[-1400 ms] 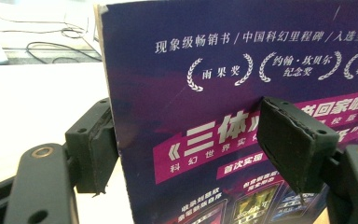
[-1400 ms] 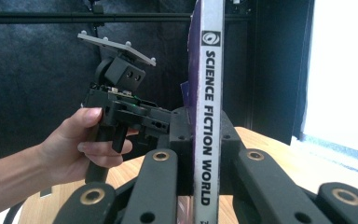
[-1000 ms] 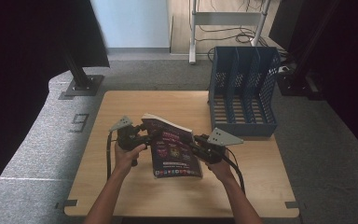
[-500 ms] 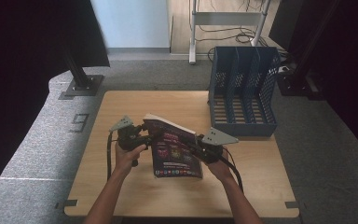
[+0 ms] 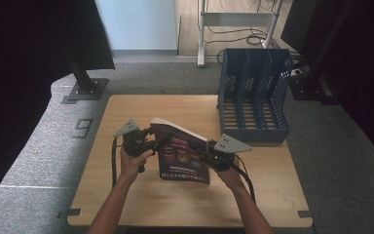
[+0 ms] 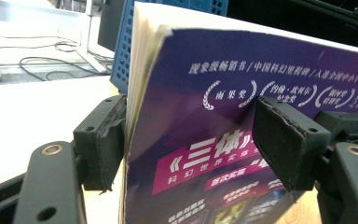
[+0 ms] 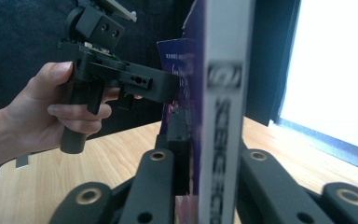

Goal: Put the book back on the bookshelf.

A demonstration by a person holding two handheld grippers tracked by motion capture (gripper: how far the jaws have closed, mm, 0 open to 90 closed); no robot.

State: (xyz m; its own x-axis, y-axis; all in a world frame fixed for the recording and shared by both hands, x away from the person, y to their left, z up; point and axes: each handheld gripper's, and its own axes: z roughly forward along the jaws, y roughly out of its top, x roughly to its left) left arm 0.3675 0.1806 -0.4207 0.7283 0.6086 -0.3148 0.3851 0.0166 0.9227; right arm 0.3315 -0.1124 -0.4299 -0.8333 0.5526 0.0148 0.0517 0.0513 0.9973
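A thick paperback book [image 5: 182,156] with a purple cover stands tilted above the wooden table [image 5: 175,204], held up between both hands. My right gripper [image 5: 202,153] is shut on its right edge. In the right gripper view the white spine [image 7: 223,116] rises between the two pads of that gripper [image 7: 209,186], whose jaws have just been opening a little while still gripping it. My left gripper [image 5: 158,141] is open at the book's upper left corner. Its jaws [image 6: 186,140] stand much wider than the book [image 6: 205,154] is thick, with one pad against the back.
A blue mesh file rack [image 5: 253,92] with upright dividers stands at the table's back right, close behind the book, and its corner [image 6: 121,60] appears past the pages. The person's left hand [image 7: 42,112] grips the left gripper's handle. Bare tabletop lies in front.
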